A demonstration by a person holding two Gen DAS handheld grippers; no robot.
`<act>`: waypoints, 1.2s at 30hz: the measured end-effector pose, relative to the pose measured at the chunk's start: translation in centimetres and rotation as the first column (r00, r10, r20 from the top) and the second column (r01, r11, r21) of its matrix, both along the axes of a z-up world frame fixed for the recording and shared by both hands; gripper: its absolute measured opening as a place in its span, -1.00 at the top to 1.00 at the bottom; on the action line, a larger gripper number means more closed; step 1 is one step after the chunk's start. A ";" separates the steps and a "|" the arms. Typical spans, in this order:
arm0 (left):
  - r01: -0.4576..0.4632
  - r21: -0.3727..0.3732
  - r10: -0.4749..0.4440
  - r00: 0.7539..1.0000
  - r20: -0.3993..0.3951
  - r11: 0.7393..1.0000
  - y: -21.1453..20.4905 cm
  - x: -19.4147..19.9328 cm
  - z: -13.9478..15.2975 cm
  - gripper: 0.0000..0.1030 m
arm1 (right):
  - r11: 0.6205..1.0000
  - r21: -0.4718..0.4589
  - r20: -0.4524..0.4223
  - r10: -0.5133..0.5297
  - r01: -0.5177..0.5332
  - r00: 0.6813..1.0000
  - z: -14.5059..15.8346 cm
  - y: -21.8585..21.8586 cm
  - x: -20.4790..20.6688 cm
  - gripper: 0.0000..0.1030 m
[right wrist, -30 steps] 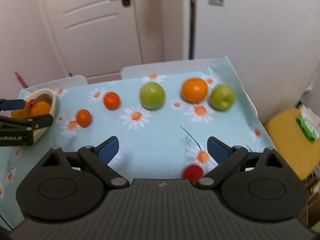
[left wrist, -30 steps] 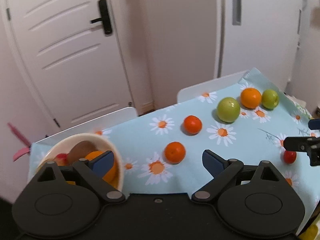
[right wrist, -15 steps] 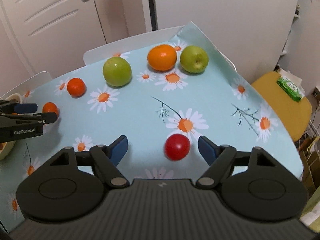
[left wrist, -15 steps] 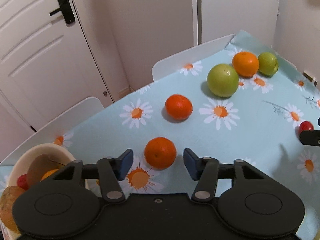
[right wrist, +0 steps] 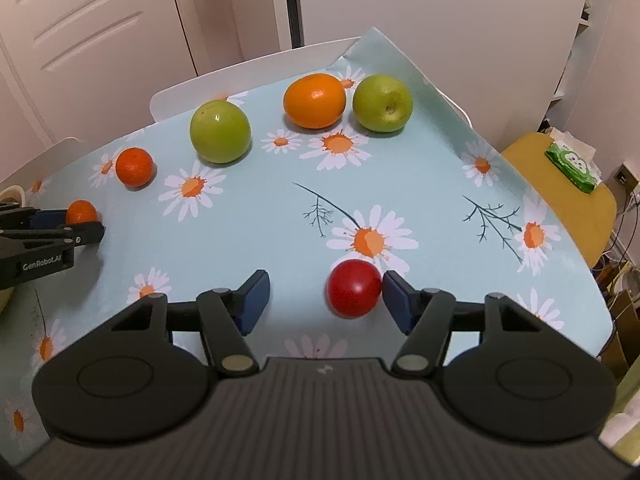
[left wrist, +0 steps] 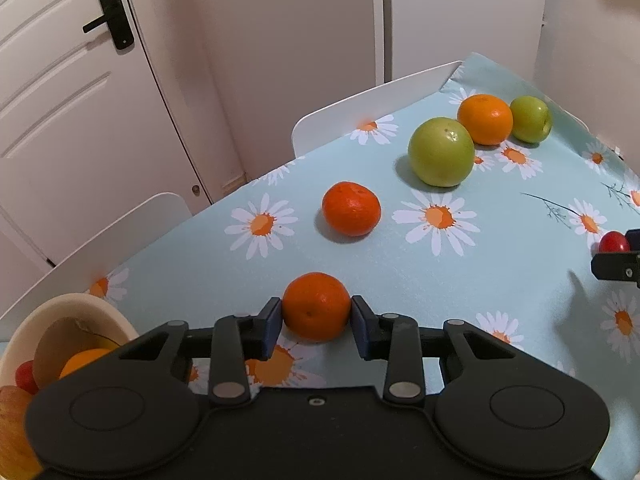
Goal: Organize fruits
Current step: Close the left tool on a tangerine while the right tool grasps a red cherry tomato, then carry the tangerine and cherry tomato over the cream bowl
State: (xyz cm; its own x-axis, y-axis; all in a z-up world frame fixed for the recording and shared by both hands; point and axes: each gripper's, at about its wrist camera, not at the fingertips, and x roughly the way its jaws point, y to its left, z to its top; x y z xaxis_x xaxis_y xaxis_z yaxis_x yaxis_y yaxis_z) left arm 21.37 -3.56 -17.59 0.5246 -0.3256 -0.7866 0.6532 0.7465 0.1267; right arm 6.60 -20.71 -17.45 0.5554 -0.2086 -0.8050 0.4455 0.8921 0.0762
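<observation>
- Your left gripper has its 2 blue pads pressed against either side of a small tangerine, which sits on the daisy-print tablecloth; the jaws have just been closing and now clamp the fruit
- Your right gripper has been narrowing its jaws too, but there is no grip yet: the red tomato lies between the pads, touching or almost touching the right-hand pad, with a wide gap to the left-hand one
- In the left wrist view the cream bowl sits at the near left corner of the cloth, holding an orange fruit, a small red one and a brown one; a yellowish fruit shows at the frame's left edge
- A second tangerine rests farther out from the held one, clear of it
- Along the far side of the table, from left to right, you have 1 large green apple, 1 orange and 1 smaller green apple; the orange and the smaller apple are just beside each other
- A yellow chair stands off the right edge of the table with a green packet on it
- White doors and chair backs close the scene at the far side
</observation>
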 end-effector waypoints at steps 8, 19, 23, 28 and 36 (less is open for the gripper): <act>-0.005 -0.005 0.005 1.000 0.001 1.000 0.1 -0.6 0.5 0.23 | 1.000 -0.012 -0.014 -0.002 0.002 1.000 -0.4 -0.4 0.1 -0.33; -0.025 -0.002 0.025 0.999 0.025 1.000 -0.2 -2.2 1.5 0.23 | 1.000 0.002 -0.033 0.026 -0.026 0.999 -1.0 -0.9 -0.3 0.10; -0.056 -0.005 0.056 0.998 0.032 0.998 -0.1 -3.2 2.2 0.23 | 0.998 0.003 -0.028 0.059 -0.059 0.998 -0.5 -1.0 -0.5 0.12; -0.124 -0.024 0.125 0.991 0.039 0.992 0.3 -4.9 3.5 0.23 | 0.992 0.001 -0.013 0.126 -0.126 0.992 0.8 -1.1 -0.5 0.12; -0.263 -0.061 0.267 0.962 0.063 0.963 1.0 -7.7 5.9 0.23 | 0.963 -0.012 0.026 0.269 -0.269 0.963 3.3 -1.0 0.6 0.12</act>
